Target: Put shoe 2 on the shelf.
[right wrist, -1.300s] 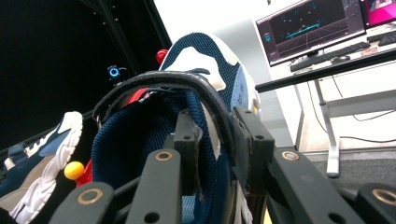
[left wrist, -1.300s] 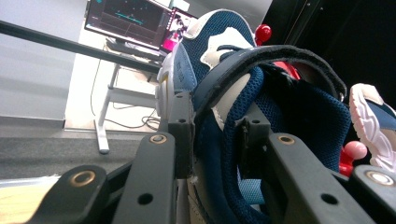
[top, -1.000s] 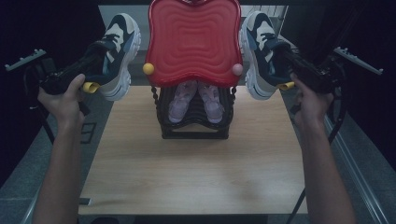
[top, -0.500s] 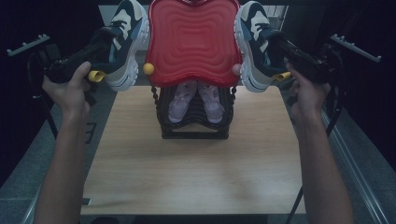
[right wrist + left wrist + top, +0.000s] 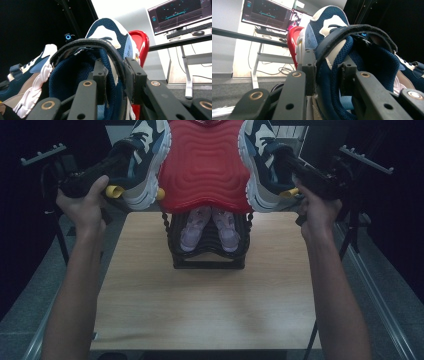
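The left sneaker (image 5: pixel 145 165) hangs in the air at the left edge of the red rack top (image 5: pixel 205 170), its heel collar pinched between the fingers of my left gripper (image 5: pixel 325 72), one finger inside the shoe and one outside. The right sneaker (image 5: pixel 262 167) hangs at the rack's right edge, clamped the same way by my right gripper (image 5: pixel 116 80). Below, a pair of pink shoes (image 5: pixel 209 227) sits in the black rack (image 5: pixel 207 255) on the wooden surface (image 5: pixel 200 305).

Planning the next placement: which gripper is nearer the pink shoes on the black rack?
Neither, clearly. Left gripper and right gripper each hold a sneaker high on opposite sides of the red top, above the pink shoes.
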`<state>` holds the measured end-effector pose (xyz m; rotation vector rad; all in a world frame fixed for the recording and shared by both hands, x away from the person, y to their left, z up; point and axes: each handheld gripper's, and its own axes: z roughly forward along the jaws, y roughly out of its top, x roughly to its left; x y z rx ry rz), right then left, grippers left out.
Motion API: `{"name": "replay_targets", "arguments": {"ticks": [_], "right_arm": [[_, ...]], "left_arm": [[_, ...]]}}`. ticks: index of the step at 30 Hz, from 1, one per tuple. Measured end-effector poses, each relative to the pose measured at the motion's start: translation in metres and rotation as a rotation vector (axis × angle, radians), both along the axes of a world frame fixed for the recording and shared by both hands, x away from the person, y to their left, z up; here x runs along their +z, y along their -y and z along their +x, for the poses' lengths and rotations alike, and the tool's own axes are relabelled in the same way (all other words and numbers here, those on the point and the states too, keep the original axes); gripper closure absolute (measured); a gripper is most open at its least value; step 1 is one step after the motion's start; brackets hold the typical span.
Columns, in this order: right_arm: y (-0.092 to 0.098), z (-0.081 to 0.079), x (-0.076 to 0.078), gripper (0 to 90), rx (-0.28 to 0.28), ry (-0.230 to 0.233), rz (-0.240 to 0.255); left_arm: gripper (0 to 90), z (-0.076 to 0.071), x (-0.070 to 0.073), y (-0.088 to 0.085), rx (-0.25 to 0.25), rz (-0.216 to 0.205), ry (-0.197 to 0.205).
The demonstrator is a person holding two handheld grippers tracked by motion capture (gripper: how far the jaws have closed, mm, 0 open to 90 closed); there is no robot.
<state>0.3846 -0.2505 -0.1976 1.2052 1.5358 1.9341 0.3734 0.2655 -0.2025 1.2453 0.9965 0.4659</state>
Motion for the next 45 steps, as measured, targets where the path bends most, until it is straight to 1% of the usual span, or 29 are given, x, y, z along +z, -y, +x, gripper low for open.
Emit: {"name": "replay_targets", "arguments": {"ticks": [4,8,13,14,18,21,23,25,27,29,31,35,38,40,45], "right_arm": [[-0.008,0.003,0.005,72.6,0.007,0.002,-0.008],[-0.017,0.006,0.01,72.6,0.017,0.009,0.003],[-0.028,0.011,0.015,72.5,0.025,0.005,-0.001],[-0.031,0.012,0.016,72.5,0.028,0.004,-0.003],[-0.038,0.016,0.019,72.6,0.021,-0.001,-0.006],[-0.044,0.018,0.022,72.6,0.017,-0.001,-0.011],[-0.047,0.02,0.024,72.5,0.019,0.0,-0.012],[-0.049,0.021,0.027,72.5,0.015,0.0,-0.015],[-0.051,0.023,0.03,72.5,0.007,-0.003,-0.024],[-0.054,0.026,0.033,72.5,0.003,-0.006,-0.029],[-0.057,0.03,0.036,72.5,0.0,-0.006,-0.037],[-0.064,0.037,0.035,72.5,-0.01,-0.016,-0.051],[-0.068,0.04,0.034,72.5,-0.013,-0.023,-0.062],[-0.07,0.043,0.032,72.5,-0.013,-0.031,-0.071],[-0.072,0.048,0.027,72.5,-0.016,-0.039,-0.068]], "left_arm": [[72.2,0.002,0.005,0.004,0.005,0.009,0.005],[72.3,0.005,0.009,0.01,-0.001,-0.005,0.007],[72.2,0.012,0.013,0.019,-0.002,0.018,-0.003],[72.2,0.013,0.014,0.021,-0.001,0.012,-0.006],[72.2,0.02,0.016,0.028,0.002,0.012,-0.011],[72.2,0.025,0.019,0.034,0.002,0.032,-0.021],[72.1,0.028,0.021,0.038,0.002,0.035,-0.019],[72.1,0.032,0.022,0.042,0.0,0.027,-0.023],[72.2,0.035,0.022,0.045,0.012,0.016,-0.02],[72.2,0.037,0.023,0.049,0.032,0.024,-0.009],[72.1,0.041,0.023,0.053,0.025,0.032,-0.017],[72.1,0.047,0.022,0.061,0.035,0.045,-0.017],[72.1,0.051,0.018,0.068,0.028,0.052,-0.028],[72.1,0.054,0.016,0.071,0.021,0.047,-0.036],[72.1,0.059,0.012,0.077,0.021,0.056,-0.038]]}}
